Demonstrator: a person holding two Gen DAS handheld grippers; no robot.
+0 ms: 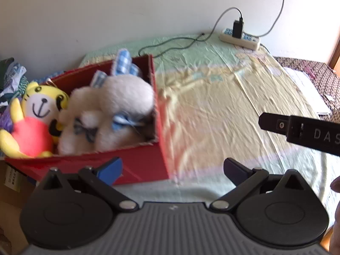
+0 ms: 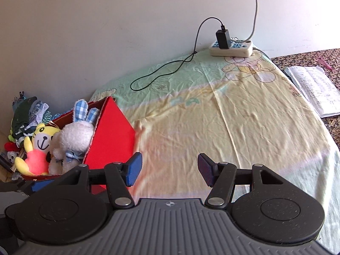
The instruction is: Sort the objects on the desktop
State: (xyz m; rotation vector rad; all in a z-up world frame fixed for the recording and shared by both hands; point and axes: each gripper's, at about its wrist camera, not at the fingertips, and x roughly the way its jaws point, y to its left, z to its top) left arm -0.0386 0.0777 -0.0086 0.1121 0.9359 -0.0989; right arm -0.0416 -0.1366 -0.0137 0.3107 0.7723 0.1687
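Observation:
A red cardboard box (image 1: 138, 165) stands on the left of a pale yellow and green sheet (image 1: 212, 106). Inside sit a yellow tiger plush (image 1: 40, 106), a white rabbit plush (image 1: 127, 93) with blue checked ears, and a smaller white plush (image 1: 82, 125). My left gripper (image 1: 173, 170) hovers open at the box's near right corner, nothing between its fingers. A black finger (image 1: 276, 125) of the right gripper reaches in from the right. In the right wrist view, my right gripper (image 2: 170, 172) is open and empty over the sheet, just right of the red box (image 2: 112, 136) and the rabbit (image 2: 76, 136).
A white power strip (image 2: 231, 48) with a black charger and a looping cable lies at the far edge by the wall. An open book (image 2: 314, 89) rests on a brown patterned surface at the right. Piled clothes (image 2: 27, 114) sit behind the box on the left.

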